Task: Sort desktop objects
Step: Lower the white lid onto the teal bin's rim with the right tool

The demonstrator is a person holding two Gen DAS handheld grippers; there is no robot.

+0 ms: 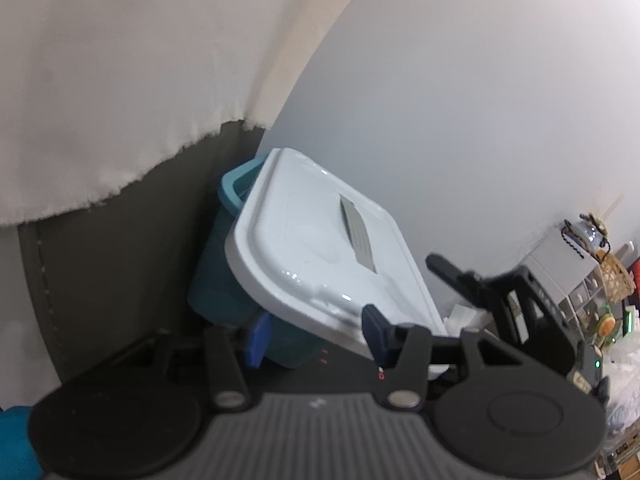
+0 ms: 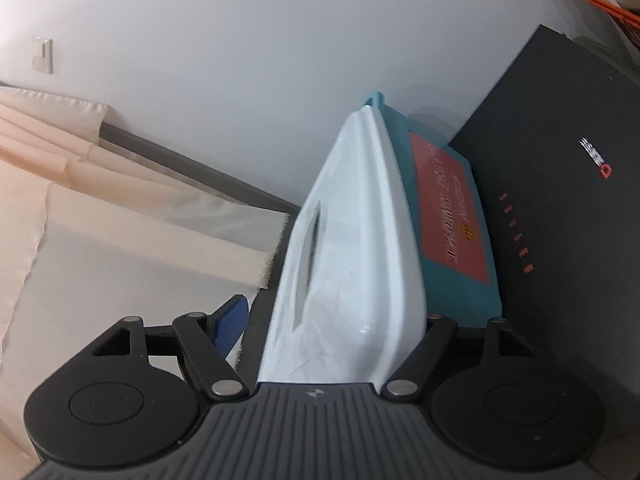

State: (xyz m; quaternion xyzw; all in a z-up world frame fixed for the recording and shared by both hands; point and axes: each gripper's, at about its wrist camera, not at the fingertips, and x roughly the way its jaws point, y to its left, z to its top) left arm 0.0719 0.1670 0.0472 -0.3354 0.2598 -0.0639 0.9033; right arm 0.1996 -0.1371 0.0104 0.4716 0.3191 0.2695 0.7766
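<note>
The white lid (image 1: 320,248) lies tilted on the teal box (image 1: 218,276), which stands on a black device (image 2: 560,184) against the wall. The lid is smooth, glossy moulded plastic with a grey slot (image 1: 357,240) in its top. Judged from this, it is light and stiff but slippery, so the rim edge gives a surer hold than the flat top. The box carries a red label (image 2: 448,208) on its side.

The left gripper (image 1: 316,338) stands directly before the lid's near rim. Its right pad touches the rim and its left pad sits beside the box corner. Whether the pads clamp cannot be told.

The right gripper (image 2: 332,320) straddles the lid end-on. Its jaws stand apart; the left pad is clear of the lid, and the right pad is hidden behind it. No clamping is visible.

A cream cloth (image 2: 120,208) lies left of the right gripper.
</note>
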